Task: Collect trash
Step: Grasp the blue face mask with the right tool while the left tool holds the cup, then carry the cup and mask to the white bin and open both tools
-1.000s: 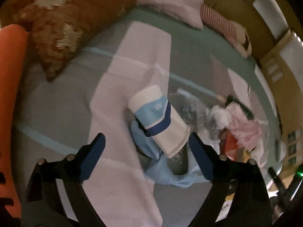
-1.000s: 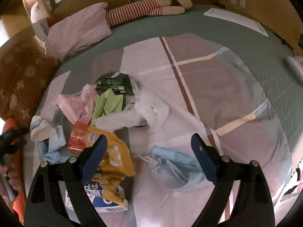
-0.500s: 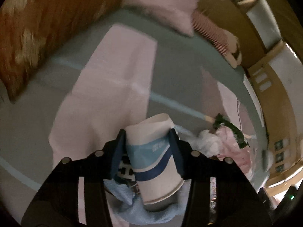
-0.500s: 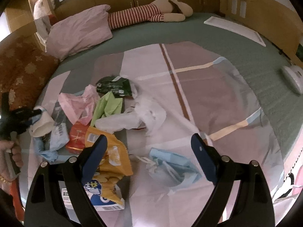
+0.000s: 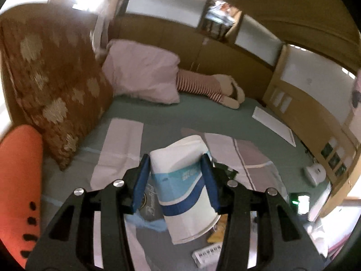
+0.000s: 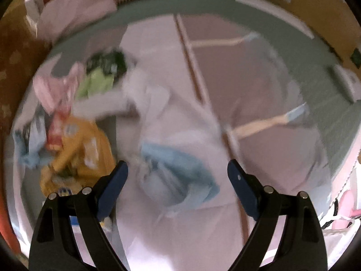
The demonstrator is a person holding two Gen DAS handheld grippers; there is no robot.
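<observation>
Since the earlier frame, left gripper point(image 5: 176, 178) has lifted the paper cup point(image 5: 182, 185), pinched, long axis along the fingers. Right gripper point(image 6: 177, 186), spread and closing on nothing, hangs directly above the blue mask point(image 6: 178, 176), nearer it than the left.

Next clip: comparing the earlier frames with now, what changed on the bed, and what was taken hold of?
The left claw closed on the paper cup and lifted it off the bed; the view now tips up toward the pink pillow. The right claw, jaws closing with nothing gripped, dropped nearer the crumpled blue bag. The rest of the trash pile, including the yellow snack bag, stayed put.
</observation>
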